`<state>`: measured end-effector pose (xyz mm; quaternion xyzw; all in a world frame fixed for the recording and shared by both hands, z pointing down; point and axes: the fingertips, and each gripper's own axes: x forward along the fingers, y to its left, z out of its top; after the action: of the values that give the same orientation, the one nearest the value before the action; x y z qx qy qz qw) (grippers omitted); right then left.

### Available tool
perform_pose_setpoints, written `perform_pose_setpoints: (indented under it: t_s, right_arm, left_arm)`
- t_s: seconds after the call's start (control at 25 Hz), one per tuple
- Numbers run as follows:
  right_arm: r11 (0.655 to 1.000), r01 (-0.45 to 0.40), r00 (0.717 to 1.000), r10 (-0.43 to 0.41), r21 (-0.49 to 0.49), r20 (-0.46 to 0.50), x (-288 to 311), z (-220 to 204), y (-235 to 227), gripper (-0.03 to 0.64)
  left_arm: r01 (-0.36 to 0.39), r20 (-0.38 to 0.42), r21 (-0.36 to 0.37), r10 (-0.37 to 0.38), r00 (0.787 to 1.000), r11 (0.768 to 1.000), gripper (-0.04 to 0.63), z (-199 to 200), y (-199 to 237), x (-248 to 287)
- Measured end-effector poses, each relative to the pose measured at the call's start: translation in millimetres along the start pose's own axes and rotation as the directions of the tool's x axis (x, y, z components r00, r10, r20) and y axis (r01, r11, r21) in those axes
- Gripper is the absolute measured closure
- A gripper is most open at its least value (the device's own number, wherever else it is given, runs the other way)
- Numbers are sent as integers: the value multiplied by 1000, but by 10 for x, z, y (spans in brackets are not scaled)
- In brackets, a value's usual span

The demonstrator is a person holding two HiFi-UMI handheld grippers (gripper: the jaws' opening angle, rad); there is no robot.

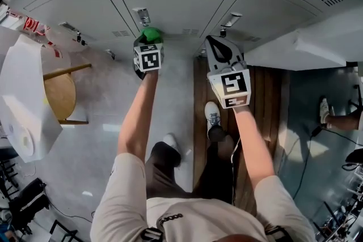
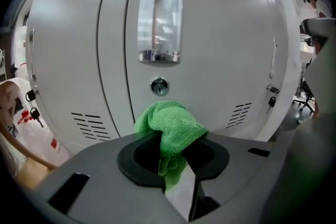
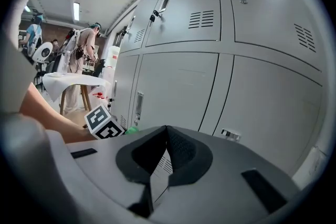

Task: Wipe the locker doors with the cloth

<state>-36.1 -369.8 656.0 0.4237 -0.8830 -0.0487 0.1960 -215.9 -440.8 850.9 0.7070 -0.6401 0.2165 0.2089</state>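
While the left gripper [image 2: 173, 157] clamps the green cloth [image 2: 169, 124] near a locker door [image 2: 220, 34], below its lock [image 2: 159, 86] and handle [image 2: 160, 18], the right gripper [image 3: 167, 131], jaws together and empty, hovers to its right; a wooden table [image 1: 59, 93] stands far left.

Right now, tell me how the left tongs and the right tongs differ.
The left tongs clamp the green cloth; the right tongs are closed on nothing. The left tongs face a door's keyhole squarely; the right tongs view the lockers at a slant. Both are shut, held toward the lockers.
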Motion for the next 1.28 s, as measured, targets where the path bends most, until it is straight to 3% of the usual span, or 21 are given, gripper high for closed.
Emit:
perform_pose_setpoints:
  t_s: [0.52, 0.92, 1.16, 1.28]
  right_arm:
    - [1000, -25, 1000, 25, 7, -8, -286, 1111, -23, 607]
    - [1000, 5, 1000, -5, 10, 8, -670, 1809, -187, 607]
    - [999, 34, 999, -35, 34, 25, -1043, 1858, -228, 607]
    - [997, 56, 998, -57, 59, 19, -1179, 1841, -316, 607]
  left_arm:
    - [12, 76, 45, -15, 997, 999, 483, 1278, 255, -993]
    - [22, 144, 3, -23, 989, 1000, 485, 2082, 248, -1595]
    - [35, 192, 73, -49, 980, 997, 485, 2346, -96, -1688]
    - [49, 193, 64, -61, 979, 997, 485, 2390, -281, -1663]
